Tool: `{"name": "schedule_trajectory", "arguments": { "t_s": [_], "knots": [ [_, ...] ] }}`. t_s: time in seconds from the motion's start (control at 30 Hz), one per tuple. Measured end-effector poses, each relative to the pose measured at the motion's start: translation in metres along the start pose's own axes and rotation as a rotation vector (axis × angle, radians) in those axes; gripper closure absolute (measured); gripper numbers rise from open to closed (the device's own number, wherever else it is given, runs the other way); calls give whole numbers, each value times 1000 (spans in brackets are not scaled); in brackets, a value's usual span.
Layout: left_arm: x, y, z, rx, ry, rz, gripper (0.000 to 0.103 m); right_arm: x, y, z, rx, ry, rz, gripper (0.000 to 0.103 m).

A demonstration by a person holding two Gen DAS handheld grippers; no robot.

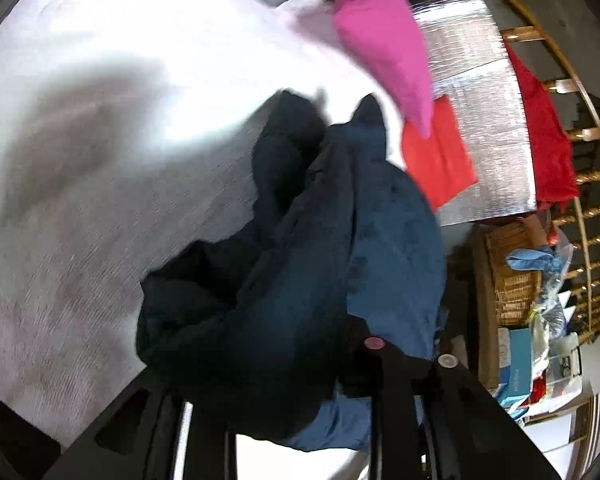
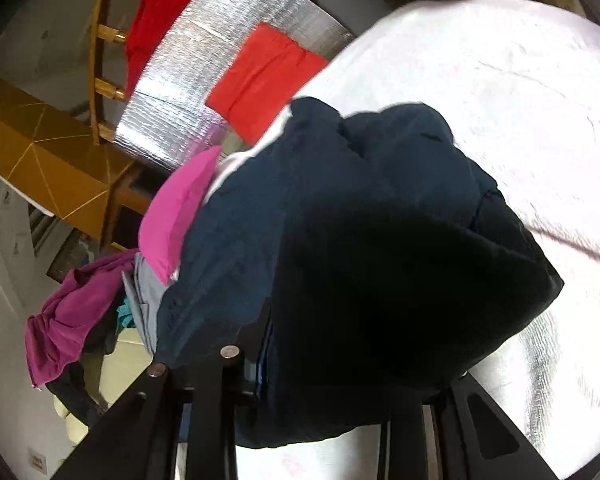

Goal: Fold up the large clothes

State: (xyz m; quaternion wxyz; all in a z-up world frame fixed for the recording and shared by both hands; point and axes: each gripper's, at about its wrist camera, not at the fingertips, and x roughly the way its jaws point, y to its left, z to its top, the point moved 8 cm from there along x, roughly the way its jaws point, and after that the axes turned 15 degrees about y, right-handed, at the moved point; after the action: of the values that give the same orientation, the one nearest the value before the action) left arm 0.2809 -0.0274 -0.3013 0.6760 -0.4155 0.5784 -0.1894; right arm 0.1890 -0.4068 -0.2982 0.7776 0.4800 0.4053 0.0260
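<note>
Wooden railing (image 1: 580, 92) behind a silver foil mat (image 2: 204, 60).

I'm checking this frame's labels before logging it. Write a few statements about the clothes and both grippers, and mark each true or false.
1. A dark navy garment is bunched up at the left gripper. True.
2. The surface under it is a white cloth. True.
3. The folded orange-red piece lies on top of the navy garment. False: it lies apart from it, on the silver foil mat.
4. The pink garment is beside the navy one. True.
5. The right gripper hangs free with nothing near it. False: the navy garment drapes over its fingers, hiding the tips.
6. The navy garment is spread flat. False: it is crumpled and gathered.
</note>
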Motion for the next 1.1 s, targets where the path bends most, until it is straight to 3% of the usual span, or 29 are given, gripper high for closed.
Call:
{"name": "schedule_trajectory", "arguments": {
  "t_s": [0.07,0.13,0.17,0.27,0.3,0.33,0.5,0.6,0.7,0.73,0.83,0.9,0.93,0.97,1.0,1.1],
  "knots": [
    [3,10,1,-42,24,25,52,4,-6,-1,13,19,-7,72],
    [2,16,0,-74,43,15,48,3,-11,-5,25,42,3,68],
    [-1,21,-1,-98,57,29,40,3,-13,-7,42,57,5,66],
    [-19,30,-4,-122,59,43,38,-3,-16,-18,89,113,20,32],
    [-28,31,-5,-123,57,42,38,-9,-19,-22,91,113,15,24],
    [-38,32,-6,-117,46,42,38,-17,-19,-27,80,122,4,24],
    [-101,23,8,2,-216,189,37,-48,-4,-48,-48,204,-38,24],
    [-108,-3,12,131,-295,232,36,-70,22,-42,-198,136,-85,30],
    [-82,-28,10,255,-285,292,36,-70,44,-20,-293,58,-108,41],
    [-72,-34,10,278,-272,301,36,-65,43,-13,-290,50,-120,50],
    [-40,-45,12,361,-229,402,36,-37,31,17,-227,57,-128,57],
    [-20,-37,17,369,-178,464,36,-16,16,35,-183,75,-166,59],
    [-8,-28,19,355,-144,516,36,-4,3,42,-140,104,-183,68],
    [0,-14,24,336,-101,557,28,3,-4,47,-105,127,-189,72],
    [6,-4,26,308,-71,557,24,6,-8,50,-83,137,-182,76],
    [2,-5,34,283,-77,525,24,1,-6,56,-65,137,-163,76]
  ]
}}
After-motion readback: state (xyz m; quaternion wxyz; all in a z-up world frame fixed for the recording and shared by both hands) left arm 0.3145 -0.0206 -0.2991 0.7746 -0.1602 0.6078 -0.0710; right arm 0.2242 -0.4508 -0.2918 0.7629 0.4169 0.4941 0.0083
